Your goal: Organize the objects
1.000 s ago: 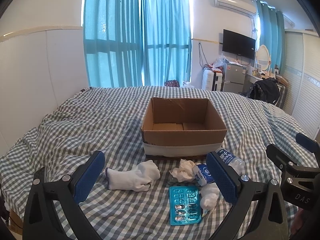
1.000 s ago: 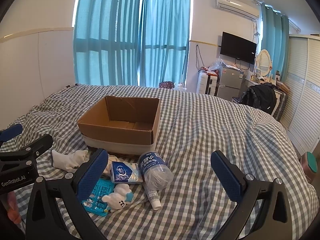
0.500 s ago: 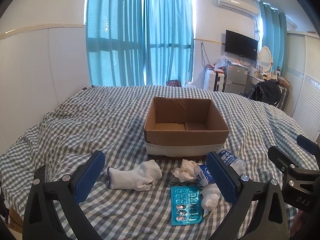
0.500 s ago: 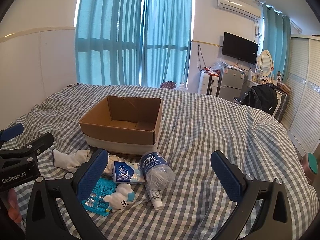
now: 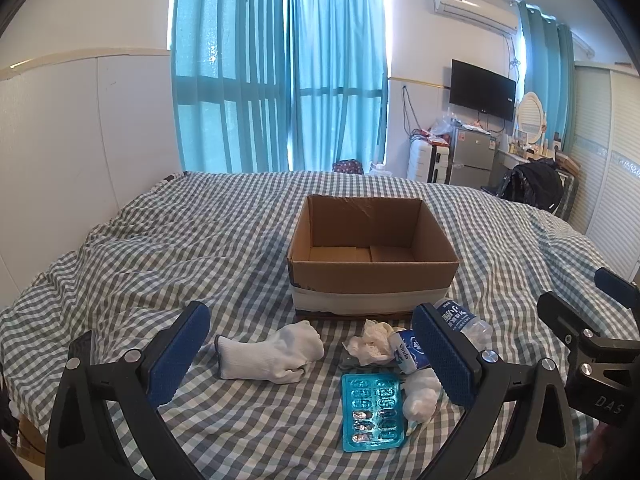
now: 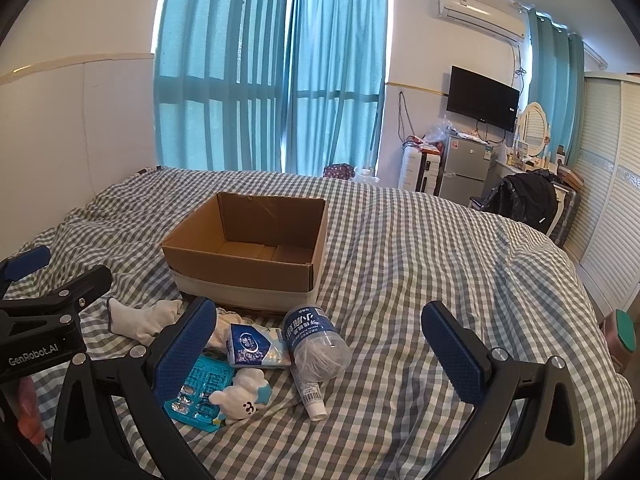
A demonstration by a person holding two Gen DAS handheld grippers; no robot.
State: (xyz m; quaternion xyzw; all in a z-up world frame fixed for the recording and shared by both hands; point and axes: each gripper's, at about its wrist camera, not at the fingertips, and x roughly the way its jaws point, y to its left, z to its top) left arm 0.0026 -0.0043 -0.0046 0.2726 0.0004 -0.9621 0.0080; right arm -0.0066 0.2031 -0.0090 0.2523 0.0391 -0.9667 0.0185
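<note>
So both grippers are just hanging over the bed (image 5: 160, 248), which has a wrinkly grey-and-white gingham cover. The left gripper (image 5: 312, 354) has its jaws wide apart with nothing between them, and you can see the bumpy blue rubber pads (image 5: 178, 354) on black plastic arms. Same deal with the right gripper (image 6: 320, 354): jaws spread wide, holding nothing.

Straight ahead of the left jaws, past all the clutter, sits an open cardboard box (image 5: 372, 276), plain brown corrugated stuff with a pale band around its base. Inside looks bare as far as I can see.

The pile to sort is between the jaws and the box. In the left view, a balled-up white knit sock (image 5: 268, 356) lies in the gap between the fingers, closer to the left one. Near the right finger there's a crumpled tissue wad (image 5: 370, 344), a soft pack of tissues (image 5: 408, 354) in blue and white, and a shiny teal blister pack (image 5: 371, 410) lying flat, some foil cells showing silver. A small white plush toy (image 5: 420, 398) is touching the blister pack's right edge.

In the right view a clear plastic bottle (image 6: 316, 346) with a blue label lies on its side just right of the left finger, white cap pointing toward the camera.
</note>
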